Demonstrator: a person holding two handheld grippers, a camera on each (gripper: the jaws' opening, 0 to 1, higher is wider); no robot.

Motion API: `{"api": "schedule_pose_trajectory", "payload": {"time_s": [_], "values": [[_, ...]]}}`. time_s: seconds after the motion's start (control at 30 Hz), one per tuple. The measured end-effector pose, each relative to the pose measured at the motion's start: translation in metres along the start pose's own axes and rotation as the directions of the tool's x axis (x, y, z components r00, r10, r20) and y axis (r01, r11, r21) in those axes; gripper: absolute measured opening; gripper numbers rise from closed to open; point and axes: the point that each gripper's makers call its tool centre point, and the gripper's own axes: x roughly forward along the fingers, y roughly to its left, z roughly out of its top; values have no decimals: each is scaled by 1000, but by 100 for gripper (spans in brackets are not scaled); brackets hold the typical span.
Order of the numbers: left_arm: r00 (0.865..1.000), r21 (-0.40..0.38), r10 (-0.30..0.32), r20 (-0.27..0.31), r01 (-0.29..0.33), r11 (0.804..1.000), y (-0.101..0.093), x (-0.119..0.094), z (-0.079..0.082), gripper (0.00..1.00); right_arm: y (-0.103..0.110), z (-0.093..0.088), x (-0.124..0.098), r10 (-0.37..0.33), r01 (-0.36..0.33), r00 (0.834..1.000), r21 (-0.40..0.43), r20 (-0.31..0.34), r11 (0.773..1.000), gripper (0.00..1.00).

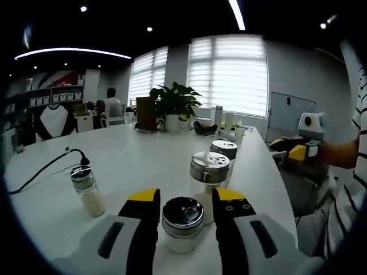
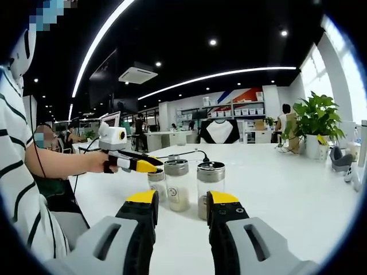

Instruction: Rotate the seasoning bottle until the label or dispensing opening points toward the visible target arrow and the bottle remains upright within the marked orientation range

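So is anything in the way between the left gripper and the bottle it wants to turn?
Nothing visible. The left gripper has its jaws open on either side of the nearest bottle, with only bare gaps between them. The other bottles stand behind and to the side on the table.

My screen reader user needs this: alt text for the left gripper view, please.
The left gripper has its yellow-tipped jaws on either side of a chrome-capped seasoning bottle on a white table. Three more shakers stand nearby, with a potted plant beyond.

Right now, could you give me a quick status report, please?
Left gripper open around nearest seasoning bottle, upright, not yet clamped. Right gripper open, holding nothing, off the table. Three more shakers nearby.
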Motion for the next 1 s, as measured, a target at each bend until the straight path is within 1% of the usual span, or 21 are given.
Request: {"api": "schedule_pose_trajectory", "payload": {"time_s": [0.07, 0.2, 0.37, 0.43, 0.53, 0.73, 0.87, 1.0], "values": [[1000, -7, 24, -4, -24, 1000, 4, 0, -2, 38, 0, 0, 0, 0, 0, 1000, 0, 0, 1000, 32], [999, -30, 34, 16, -33, 999, 4, -1, -3, 38, 0, 1, 0, -1, 1, 1000, 0, 2, 1000, 32], [999, -16, 50, -1, -50, 999, 3, 1, -9, 38, 0, 1, 0, -1, 1, 1000, 0, 0, 1000, 32], [999, -16, 45, -8, -45, 999, 2, 1, -10, 37, 1, 1, 1, -1, 1, 1000, -2, 0, 1000, 32], [998, 6, 50, -24, -50, 999, 3, 2, -13, 34, 1, 1, 1, 1, -1, 1000, -3, 0, 1000, 32], [998, -1, 50, -37, -50, 999, 6, 4, -17, 33, 1, -2, -1, -3, 3, 1000, 3, -4, 1000, 32], [998, -19, 29, -47, -30, 999, 7, 5, -18, 33, 0, -3, -2, -5, 5, 1000, 4, -6, 1000, 32], [999, -17, 9, -47, -10, 1000, 5, 5, -18, 33, 0, -2, -1, -6, 6, 1000, 6, -3, 1000, 32]]}}
